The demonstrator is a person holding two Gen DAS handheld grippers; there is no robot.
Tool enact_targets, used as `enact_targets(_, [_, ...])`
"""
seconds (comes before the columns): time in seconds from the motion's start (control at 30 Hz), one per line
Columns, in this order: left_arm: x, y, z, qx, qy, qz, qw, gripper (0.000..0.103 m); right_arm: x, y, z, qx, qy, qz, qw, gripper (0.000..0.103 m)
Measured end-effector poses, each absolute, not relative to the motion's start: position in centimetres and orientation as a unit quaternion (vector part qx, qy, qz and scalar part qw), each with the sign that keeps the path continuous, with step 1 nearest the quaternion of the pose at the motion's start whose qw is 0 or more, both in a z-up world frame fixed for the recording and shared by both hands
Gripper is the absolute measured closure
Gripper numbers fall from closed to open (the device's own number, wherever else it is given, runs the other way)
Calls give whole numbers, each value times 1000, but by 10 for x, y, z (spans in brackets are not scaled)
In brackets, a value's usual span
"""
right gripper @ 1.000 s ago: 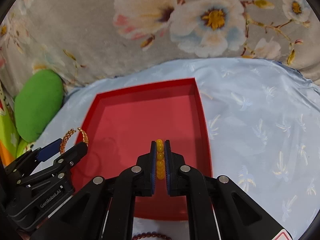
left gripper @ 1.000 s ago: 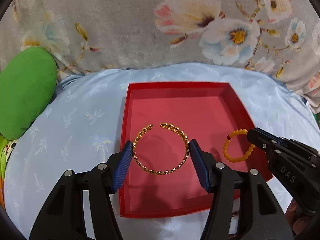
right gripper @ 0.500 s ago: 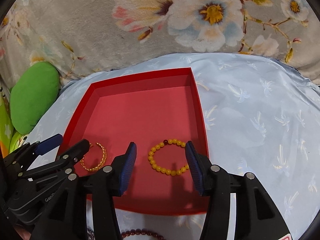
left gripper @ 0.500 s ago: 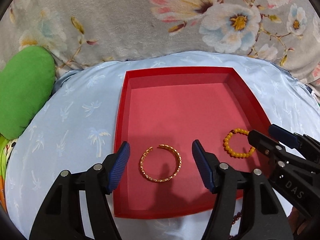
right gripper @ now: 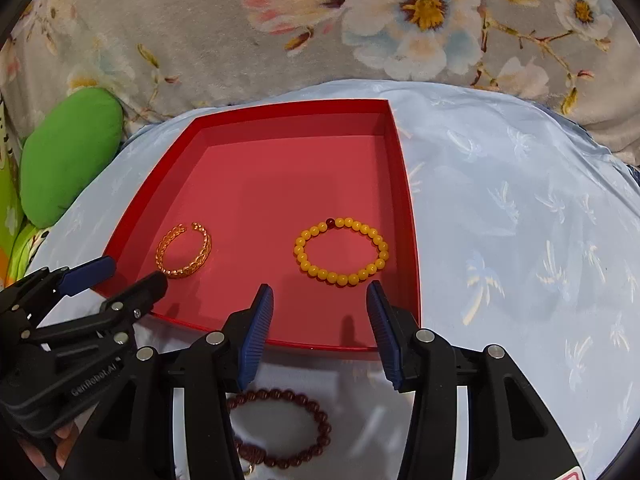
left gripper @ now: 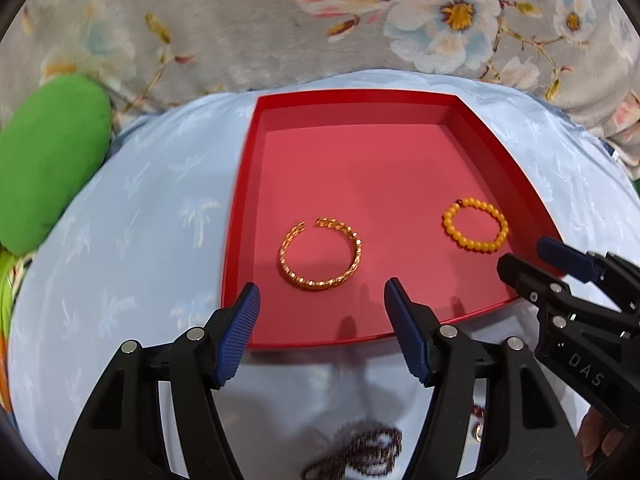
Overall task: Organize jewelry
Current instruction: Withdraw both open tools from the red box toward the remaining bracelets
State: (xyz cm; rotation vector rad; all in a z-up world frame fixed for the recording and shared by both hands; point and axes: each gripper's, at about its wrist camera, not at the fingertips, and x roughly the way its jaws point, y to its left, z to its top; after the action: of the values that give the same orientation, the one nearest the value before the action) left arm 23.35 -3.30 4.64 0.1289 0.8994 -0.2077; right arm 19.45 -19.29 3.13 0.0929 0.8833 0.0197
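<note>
Left wrist view: the gold bangle (left gripper: 321, 254) lies in the red tray (left gripper: 240, 208), left of the yellow bead bracelet (left gripper: 475, 227). A dark bead bracelet (right gripper: 280, 428) waits on the blue cloth (right gripper: 520, 220) outside the tray's near edge. A low reach for it could likely nudge the tray or snag the cloth. The left gripper (left gripper: 322, 330) stands wide open and empty, short of the bangle. The right gripper (right gripper: 318, 330) is half open, its jaws closing slightly, with nothing between them.

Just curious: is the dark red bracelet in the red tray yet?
No, the dark red bracelet lies on the blue cloth outside the red tray.
</note>
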Motion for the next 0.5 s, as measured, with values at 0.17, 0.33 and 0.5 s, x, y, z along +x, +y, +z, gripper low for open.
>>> enact_targets(0.17, [216,-29,50,69,422,-104,898,42,179,-195,31,59,427,10,902,56])
enact_targets(0.33, [209,-30,55,72,421,-109,898,42,171,-196,39,64,423,2,904,56])
enact_targets(0.5, [204,-27,58,62,432,-110,893,42,146,-205,60,77,401,-4,913,54])
